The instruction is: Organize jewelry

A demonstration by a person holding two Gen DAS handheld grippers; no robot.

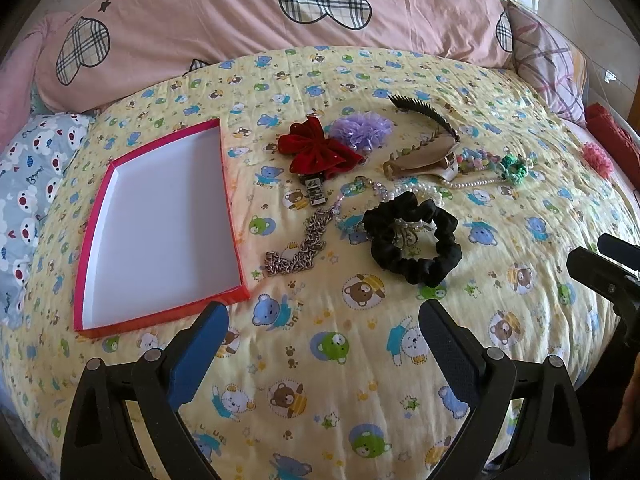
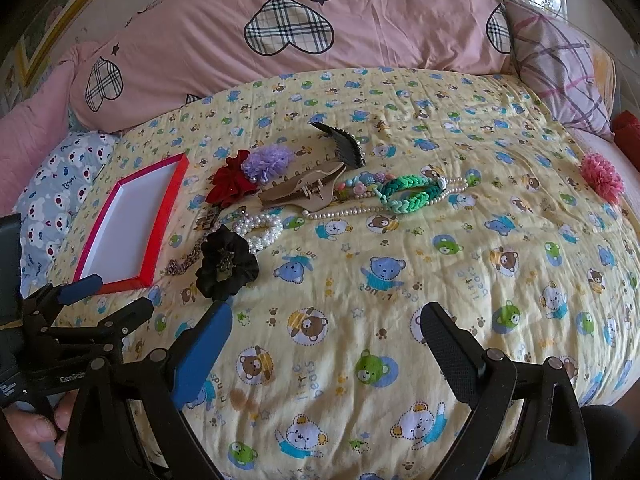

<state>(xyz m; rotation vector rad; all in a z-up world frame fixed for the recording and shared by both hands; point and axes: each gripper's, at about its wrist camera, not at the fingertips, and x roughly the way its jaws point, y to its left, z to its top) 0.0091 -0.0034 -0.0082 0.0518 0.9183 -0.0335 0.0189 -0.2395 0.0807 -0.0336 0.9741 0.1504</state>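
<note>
A red-rimmed white tray (image 1: pixel 100 192) lies empty on the bed, left of a pile of accessories; it also shows in the right wrist view (image 2: pixel 168 200). The pile holds a red bow (image 1: pixel 320 150), purple pompom (image 1: pixel 362 130), beige claw clip (image 1: pixel 420 158), black comb (image 1: pixel 416 110), metal chain (image 1: pixel 298 254), black scrunchie (image 1: pixel 416 236), pearl necklace (image 2: pixel 360 210) and green braided band (image 2: pixel 408 192). My left gripper (image 1: pixel 324 320) is open and empty, near the scrunchie. My right gripper (image 2: pixel 326 320) is open and empty, right of the pile.
A yellow bear-print quilt (image 1: pixel 320 360) covers the bed. A pink heart-print duvet (image 1: pixel 260 12) is bunched at the back. A pink pompom (image 2: pixel 602 176) lies far right. A grey pillow (image 1: pixel 28 184) sits at left, a plaid pillow (image 2: pixel 560 80) at right.
</note>
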